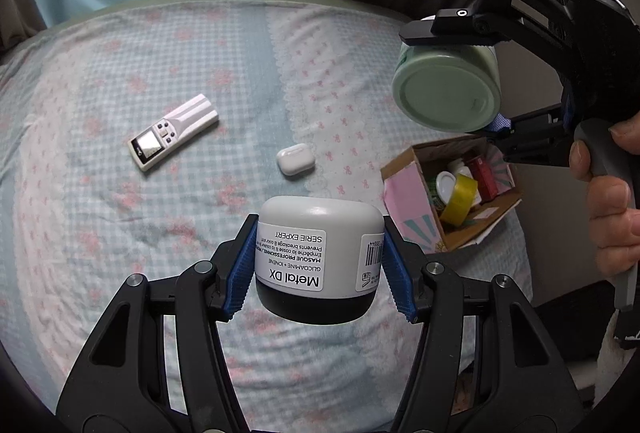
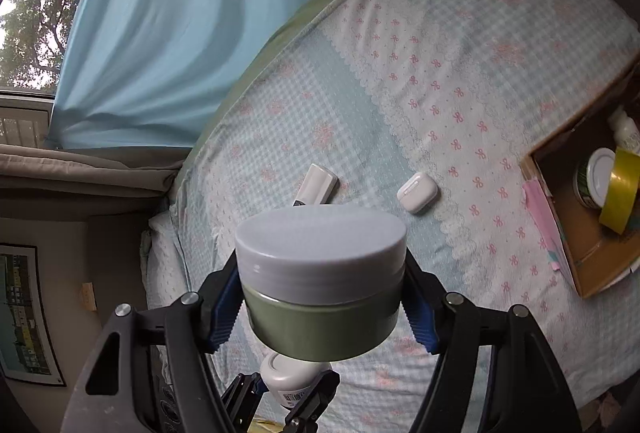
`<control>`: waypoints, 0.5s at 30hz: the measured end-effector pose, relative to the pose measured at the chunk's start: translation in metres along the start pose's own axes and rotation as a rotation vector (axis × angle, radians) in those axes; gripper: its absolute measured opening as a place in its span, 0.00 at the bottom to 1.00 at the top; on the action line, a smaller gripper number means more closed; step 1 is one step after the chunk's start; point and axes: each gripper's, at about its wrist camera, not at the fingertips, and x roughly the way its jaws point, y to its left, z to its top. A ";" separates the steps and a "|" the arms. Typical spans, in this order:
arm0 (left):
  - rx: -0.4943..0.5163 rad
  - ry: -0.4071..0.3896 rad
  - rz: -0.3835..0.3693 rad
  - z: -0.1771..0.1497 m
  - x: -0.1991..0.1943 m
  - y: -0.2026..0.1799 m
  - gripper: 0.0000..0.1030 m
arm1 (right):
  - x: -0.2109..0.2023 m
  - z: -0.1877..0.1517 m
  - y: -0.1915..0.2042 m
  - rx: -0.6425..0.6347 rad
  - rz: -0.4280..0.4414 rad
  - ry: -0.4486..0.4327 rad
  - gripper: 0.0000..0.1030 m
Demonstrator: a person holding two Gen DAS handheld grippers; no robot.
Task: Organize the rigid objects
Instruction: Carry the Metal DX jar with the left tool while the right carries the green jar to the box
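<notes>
Left wrist alone shows the remote [image 1: 173, 132] whole; each hand-held gripper clamps a jar: left [image 1: 319, 257] grey [image 1: 318, 233], right [image 2: 322, 297] green [image 2: 320, 289].

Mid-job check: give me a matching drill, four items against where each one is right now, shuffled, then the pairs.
Items:
1. Metal DX jar
2. green jar
3. earbud case
4. yellow tape roll

Places:
A. inside the cardboard box
B. clamped in the right tool
C. lying on the bedspread, near the remote
D. clamped in the left tool

Pairs: 1-D, 2-B, 3-C, 4-A
</notes>
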 end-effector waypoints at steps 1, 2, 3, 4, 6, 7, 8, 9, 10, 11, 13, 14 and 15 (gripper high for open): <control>0.014 -0.004 -0.004 -0.003 -0.007 -0.005 0.53 | -0.009 -0.008 -0.001 0.002 -0.001 -0.007 0.64; 0.025 -0.007 -0.010 -0.005 -0.013 -0.010 0.53 | -0.017 -0.016 -0.003 0.001 -0.004 -0.010 0.64; 0.032 -0.012 -0.016 -0.007 -0.018 -0.015 0.53 | -0.025 -0.023 -0.006 -0.002 -0.009 -0.012 0.64; 0.036 -0.016 -0.020 -0.009 -0.022 -0.020 0.53 | -0.032 -0.029 -0.011 -0.004 -0.015 -0.013 0.64; 0.042 -0.028 -0.029 -0.013 -0.030 -0.032 0.53 | -0.048 -0.041 -0.023 0.001 -0.021 -0.018 0.64; 0.042 -0.034 -0.033 -0.013 -0.032 -0.038 0.53 | -0.056 -0.046 -0.030 0.006 -0.023 -0.022 0.64; 0.043 -0.037 -0.037 -0.014 -0.035 -0.045 0.53 | -0.065 -0.051 -0.039 0.011 -0.026 -0.024 0.64; 0.043 -0.042 -0.039 -0.014 -0.036 -0.053 0.53 | -0.073 -0.054 -0.048 0.017 -0.029 -0.026 0.64; 0.044 -0.048 -0.039 -0.014 -0.037 -0.061 0.53 | -0.082 -0.057 -0.057 0.023 -0.033 -0.028 0.64; 0.045 -0.054 -0.038 -0.014 -0.037 -0.070 0.53 | -0.089 -0.058 -0.067 0.028 -0.037 -0.030 0.64; 0.048 -0.068 -0.034 -0.013 -0.038 -0.090 0.53 | -0.106 -0.057 -0.087 0.035 -0.040 -0.031 0.64; 0.052 -0.074 -0.029 -0.012 -0.037 -0.102 0.53 | -0.115 -0.054 -0.097 0.036 -0.041 -0.033 0.64; 0.056 -0.081 -0.021 -0.011 -0.034 -0.113 0.53 | -0.122 -0.050 -0.107 0.034 -0.041 -0.032 0.64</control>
